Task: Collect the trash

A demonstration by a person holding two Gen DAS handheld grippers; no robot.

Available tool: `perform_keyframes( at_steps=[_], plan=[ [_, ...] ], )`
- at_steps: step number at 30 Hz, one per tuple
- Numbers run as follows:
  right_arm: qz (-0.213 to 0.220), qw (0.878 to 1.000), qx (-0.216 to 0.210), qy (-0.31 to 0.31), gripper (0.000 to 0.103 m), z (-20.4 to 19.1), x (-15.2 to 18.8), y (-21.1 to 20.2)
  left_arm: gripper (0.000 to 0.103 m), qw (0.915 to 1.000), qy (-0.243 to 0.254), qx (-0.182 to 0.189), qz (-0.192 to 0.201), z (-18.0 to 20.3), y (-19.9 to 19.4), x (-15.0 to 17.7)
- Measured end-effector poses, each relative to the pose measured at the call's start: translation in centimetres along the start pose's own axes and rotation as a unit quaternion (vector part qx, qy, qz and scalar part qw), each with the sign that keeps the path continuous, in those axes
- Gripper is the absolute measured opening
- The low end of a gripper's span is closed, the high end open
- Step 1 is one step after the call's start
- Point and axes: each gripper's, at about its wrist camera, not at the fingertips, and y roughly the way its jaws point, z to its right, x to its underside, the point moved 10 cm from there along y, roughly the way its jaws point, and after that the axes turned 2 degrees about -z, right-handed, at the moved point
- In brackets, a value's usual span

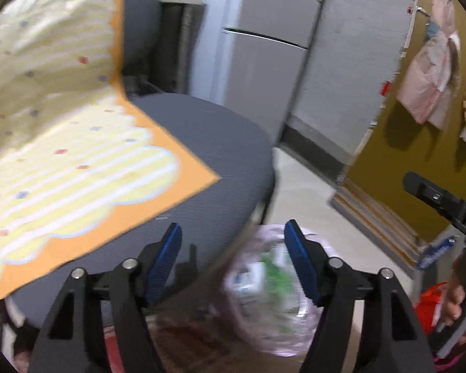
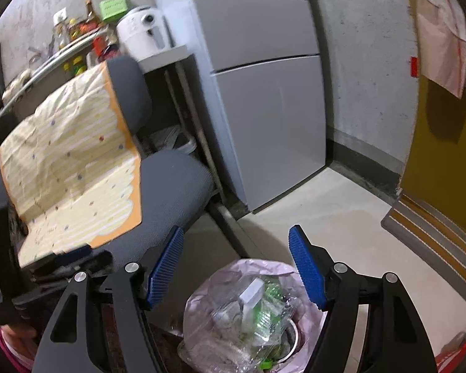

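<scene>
Left gripper (image 1: 233, 259): blue ribbed fingers (image 1: 167, 259) spread wide, nothing between them. Right gripper (image 2: 236, 264): blue ribbed fingers (image 2: 306, 265) likewise wide apart and empty.

The task's thing, a pale pink translucent plastic bin liner filled with clear wrappers and green-and-white packaging (image 2: 248, 314), stands on the floor at the 6 o'clock edge of the right wrist view, below and between the spread fingers; a metal rim shows inside its mouth. In the left wrist view the same liner (image 1: 270, 292) is blurred and sits at 6 o'clock, partly behind the right-hand finger.

A grey fabric office chair (image 2: 167, 183) stands at 9 o'clock of the liner in the right wrist view. A yellow striped cloth with orange scalloped border (image 2: 68, 168) is draped over its backrest and seat; in the left wrist view this cloth (image 1: 62, 136) fills the 10 o'clock quarter.

A grey two-door refrigerator (image 2: 264, 99) stands at 12 o'clock, against a grey wall. A mustard-yellow door (image 1: 419, 161) lies at 3 o'clock in the left wrist view, with a hand (image 1: 459, 298) on the other tool at 4 o'clock.
</scene>
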Motion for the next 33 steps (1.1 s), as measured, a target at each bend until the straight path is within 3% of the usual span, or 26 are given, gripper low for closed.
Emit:
perform_keyframes(
  at_steps=[7,9,11,20,33],
  plan=[
    [-0.045,0.997,-0.016,-0.06,0.074,-4.6,2.4,0.5,0.084,0.9975,-0.015,-0.069,0.004,-3.8,-3.5,1.5],
    [-0.058,0.995,-0.019,-0.079,0.083,-5.9,3.0,0.5,0.089,0.9964,-0.017,-0.082,0.005,-4.4,-4.6,1.7],
    [-0.062,0.993,-0.021,-0.098,0.084,-7.0,3.4,0.4,0.096,0.9944,-0.017,-0.104,0.004,-5.3,-5.7,2.2],
    [-0.075,0.987,-0.04,-0.135,0.086,-9.7,4.5,0.0,0.096,0.9896,-0.025,-0.141,-0.015,-7.0,-7.5,4.9],
    [-0.106,0.984,-0.028,-0.139,0.087,-8.9,6.5,0.9,0.096,0.9859,-0.04,-0.159,-0.034,-7.9,-7.6,6.2]
  ],
)
